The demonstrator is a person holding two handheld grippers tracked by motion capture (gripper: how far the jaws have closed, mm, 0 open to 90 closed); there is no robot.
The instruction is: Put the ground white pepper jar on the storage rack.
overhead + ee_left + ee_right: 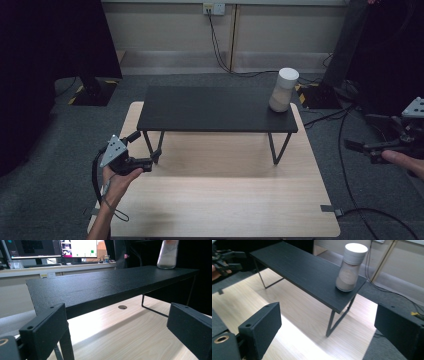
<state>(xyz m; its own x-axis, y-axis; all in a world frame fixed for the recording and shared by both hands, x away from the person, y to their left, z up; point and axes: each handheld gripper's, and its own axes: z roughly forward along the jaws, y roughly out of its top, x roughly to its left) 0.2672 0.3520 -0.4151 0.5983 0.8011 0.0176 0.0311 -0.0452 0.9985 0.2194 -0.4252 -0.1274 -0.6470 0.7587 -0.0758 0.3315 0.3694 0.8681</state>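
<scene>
Pale wooden bench lay nearest the camera in the high view, its front half bare. Left tongs were held low at the bench's left edge, level with the near left leg of the black shelf; in the left gripper view the two black jaws stood wide apart with nothing between them, so these tongs were released. Their low, forward-pointing pose looked along the shelf's underside, which suggested a waiting position rather than a reach. Right tongs hung off the bench's right side, over the grey carpet; the right gripper view showed their jaws likewise spread and empty, aimed toward the jar. That aim suggested the jar was the object to be grasped, probably by this hand, which was the nearer one. Farther back, the shelf stood on thin metal legs across the rear of the bench. The jar, a clear container with a white lid and pale powder filling its lower part, stood upright near the shelf's far right corner, well apart from both tongs. Beyond it ran cables down the wall.
</scene>
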